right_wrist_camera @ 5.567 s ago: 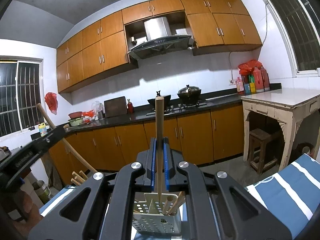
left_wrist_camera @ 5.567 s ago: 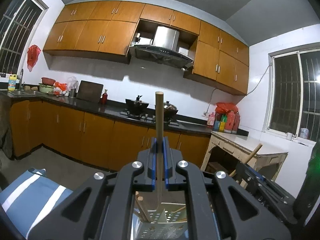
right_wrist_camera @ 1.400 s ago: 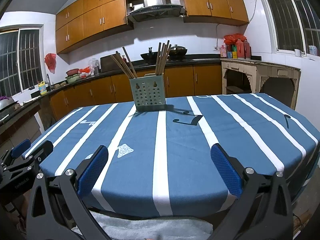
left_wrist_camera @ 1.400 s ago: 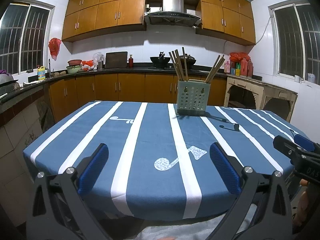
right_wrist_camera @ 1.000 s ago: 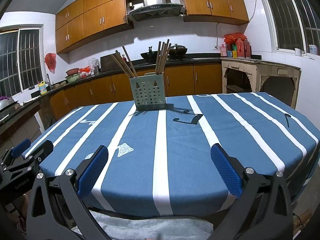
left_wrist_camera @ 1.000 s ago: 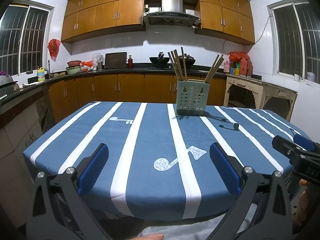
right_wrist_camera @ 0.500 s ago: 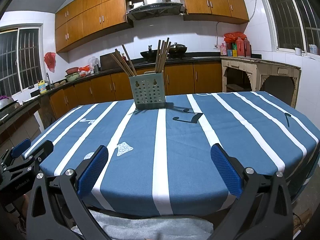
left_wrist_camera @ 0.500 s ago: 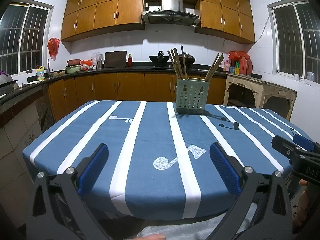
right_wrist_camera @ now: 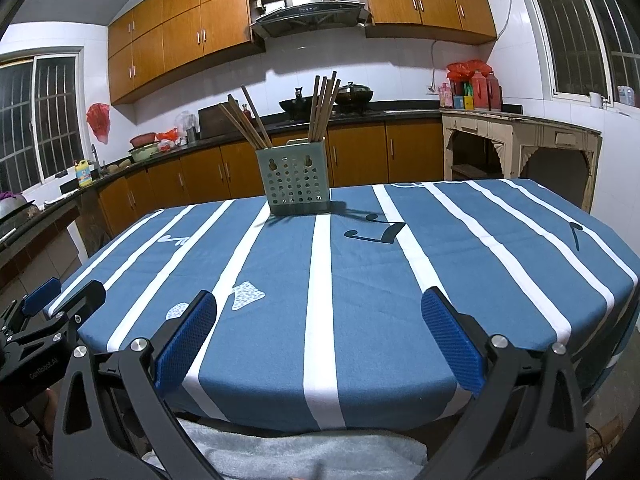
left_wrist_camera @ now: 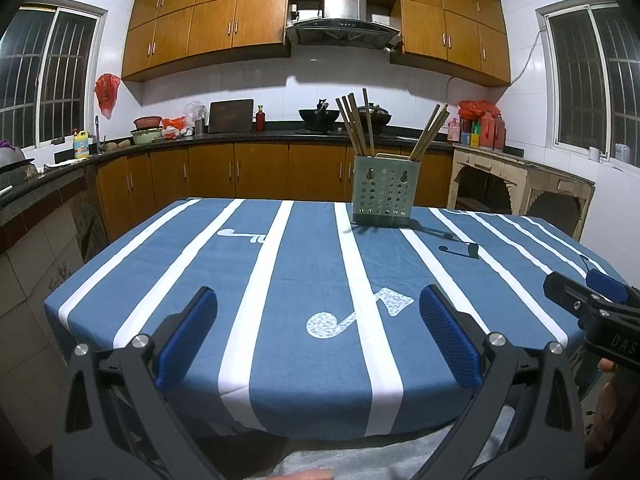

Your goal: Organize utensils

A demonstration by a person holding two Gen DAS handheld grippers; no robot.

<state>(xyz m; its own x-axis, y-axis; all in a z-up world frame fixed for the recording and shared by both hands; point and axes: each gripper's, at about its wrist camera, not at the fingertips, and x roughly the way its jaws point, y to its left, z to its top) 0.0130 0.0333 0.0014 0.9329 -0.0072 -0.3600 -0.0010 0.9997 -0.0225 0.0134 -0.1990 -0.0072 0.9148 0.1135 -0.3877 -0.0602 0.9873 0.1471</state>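
A grey-green perforated utensil holder [left_wrist_camera: 385, 191] stands upright on the far side of the blue striped table [left_wrist_camera: 304, 264]; it also shows in the right wrist view [right_wrist_camera: 295, 182]. Several wooden-handled utensils [left_wrist_camera: 356, 124] stick up out of it in two bunches [right_wrist_camera: 322, 108]. My left gripper [left_wrist_camera: 316, 338] is open and empty at the table's near edge. My right gripper [right_wrist_camera: 316, 336] is open and empty, also at the near edge, to the right of the left one. Each gripper shows at the side of the other's view.
Kitchen counters with wooden cabinets [left_wrist_camera: 240, 172] run behind the table, with a stove and pans [left_wrist_camera: 320, 114]. An old white side table [left_wrist_camera: 520, 184] stands at the right wall. A pale towel [right_wrist_camera: 304, 456] lies below the grippers.
Since several seconds ago both grippers let go of wooden utensils into the holder and pulled back to the near edge. Over the last second nothing has visibly moved.
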